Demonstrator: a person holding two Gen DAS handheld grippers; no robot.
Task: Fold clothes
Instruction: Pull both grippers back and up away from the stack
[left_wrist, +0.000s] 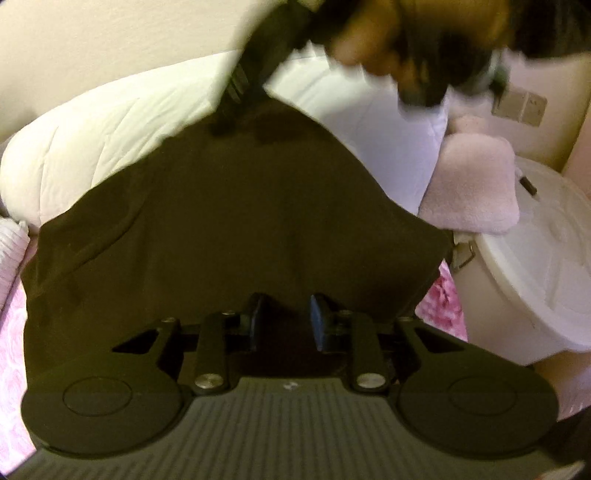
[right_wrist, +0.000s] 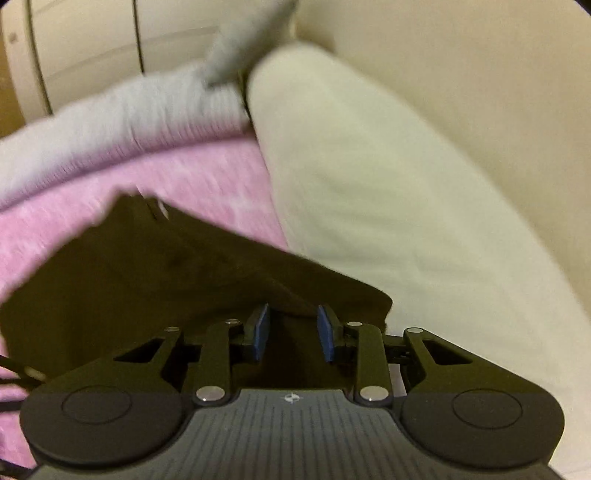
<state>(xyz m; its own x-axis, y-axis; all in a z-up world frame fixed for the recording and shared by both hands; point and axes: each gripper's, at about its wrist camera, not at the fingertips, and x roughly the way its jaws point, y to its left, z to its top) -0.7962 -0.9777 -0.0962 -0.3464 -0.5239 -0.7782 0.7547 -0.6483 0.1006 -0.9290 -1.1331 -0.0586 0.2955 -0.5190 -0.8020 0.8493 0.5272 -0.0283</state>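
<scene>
Dark brown cloth (left_wrist: 236, 221) fills the near part of both wrist views, a garment spread over a bed covered in a pink rose-print sheet (left_wrist: 11, 354). From the left wrist, the left tongs (left_wrist: 286, 321) sit low over the near edge of the garment with their pads a narrow gap apart; cloth runs between them, but I cannot tell whether the pads actually press on it. Beyond the garment lies a white quilted duvet (left_wrist: 96, 147), and to the right a folded pale pink towel (left_wrist: 476, 184) rests just beside a white lidded bin (left_wrist: 535, 266). At the far top edge a blurred hand (left_wrist: 373, 40) holds a dark tool over the garment's far corner. From the right wrist, the right tongs (right_wrist: 293, 330) stand partly spread, blue pads showing, with a raised fold of the same brown garment (right_wrist: 147, 280) rising between them; whether it is pinched I cannot say. Past it, pink bedding (right_wrist: 192, 188) meets a grey knitted blanket (right_wrist: 110, 110) on the left and a cream pillow (right_wrist: 369, 184) on the right.
</scene>
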